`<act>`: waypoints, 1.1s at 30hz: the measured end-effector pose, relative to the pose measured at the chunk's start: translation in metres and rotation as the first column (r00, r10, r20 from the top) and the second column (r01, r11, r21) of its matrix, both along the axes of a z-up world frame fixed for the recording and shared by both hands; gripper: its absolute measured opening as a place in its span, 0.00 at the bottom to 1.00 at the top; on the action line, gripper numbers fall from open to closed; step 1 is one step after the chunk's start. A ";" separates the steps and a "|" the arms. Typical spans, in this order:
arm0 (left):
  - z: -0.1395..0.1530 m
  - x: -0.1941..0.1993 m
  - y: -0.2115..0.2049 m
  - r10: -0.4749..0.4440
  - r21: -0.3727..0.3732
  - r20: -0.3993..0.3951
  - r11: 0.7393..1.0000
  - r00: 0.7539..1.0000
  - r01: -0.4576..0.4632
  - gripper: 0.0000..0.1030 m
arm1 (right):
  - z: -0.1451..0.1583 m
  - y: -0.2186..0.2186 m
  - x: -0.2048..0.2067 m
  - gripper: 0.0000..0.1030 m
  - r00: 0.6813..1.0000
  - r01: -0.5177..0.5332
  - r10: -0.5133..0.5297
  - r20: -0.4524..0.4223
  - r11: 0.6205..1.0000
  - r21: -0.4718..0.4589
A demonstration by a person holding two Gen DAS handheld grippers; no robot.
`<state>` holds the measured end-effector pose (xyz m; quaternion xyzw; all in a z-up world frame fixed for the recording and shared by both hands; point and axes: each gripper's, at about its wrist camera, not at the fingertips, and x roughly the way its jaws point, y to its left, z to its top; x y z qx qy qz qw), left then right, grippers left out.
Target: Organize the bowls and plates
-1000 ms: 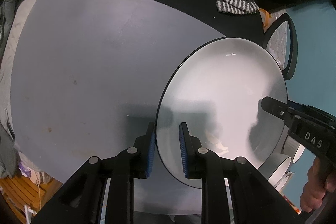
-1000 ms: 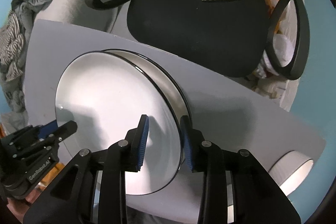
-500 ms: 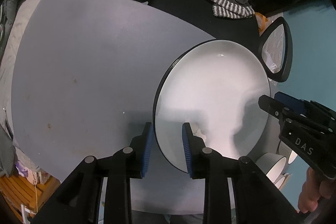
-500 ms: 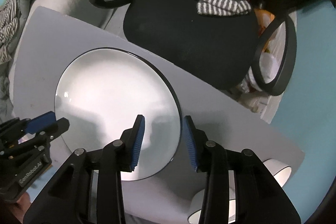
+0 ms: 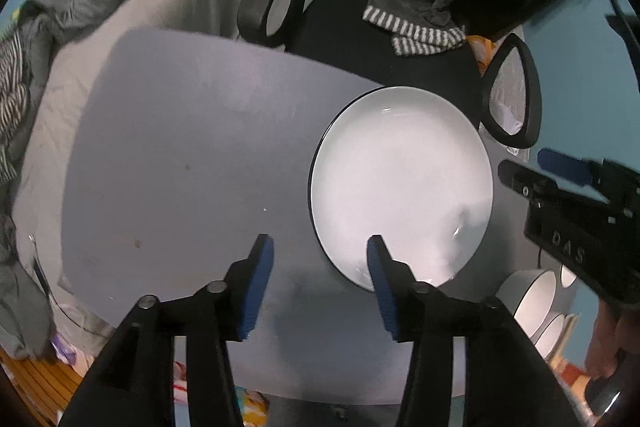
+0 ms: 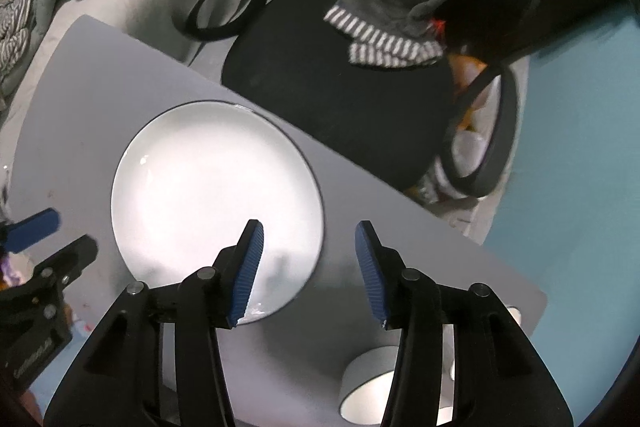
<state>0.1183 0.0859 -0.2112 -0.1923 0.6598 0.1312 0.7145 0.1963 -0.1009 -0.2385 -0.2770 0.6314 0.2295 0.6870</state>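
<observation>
On desk, near far edge by chair: plate lies flat, released by both claws since a second ago. Left claw now wide, holding nothing; right claw now wide too, holding nothing. Second plate seen earlier no longer distinguishable; likely stacked under. Plate holds nothing. Bowls at near right corner of desk, insides white, seemingly bare; probably next.

A plate was set on the table. At its 12 o'clock, beyond the table edge, a chair was placed. Bowls were found at its 5 o'clock, on the table.
</observation>
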 end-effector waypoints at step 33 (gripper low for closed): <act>0.083 -0.106 -0.057 -0.153 0.048 0.195 0.988 0.969 0.147 0.61 | 0.090 -0.100 -0.109 0.61 0.967 0.169 -0.179 0.181 0.983 0.066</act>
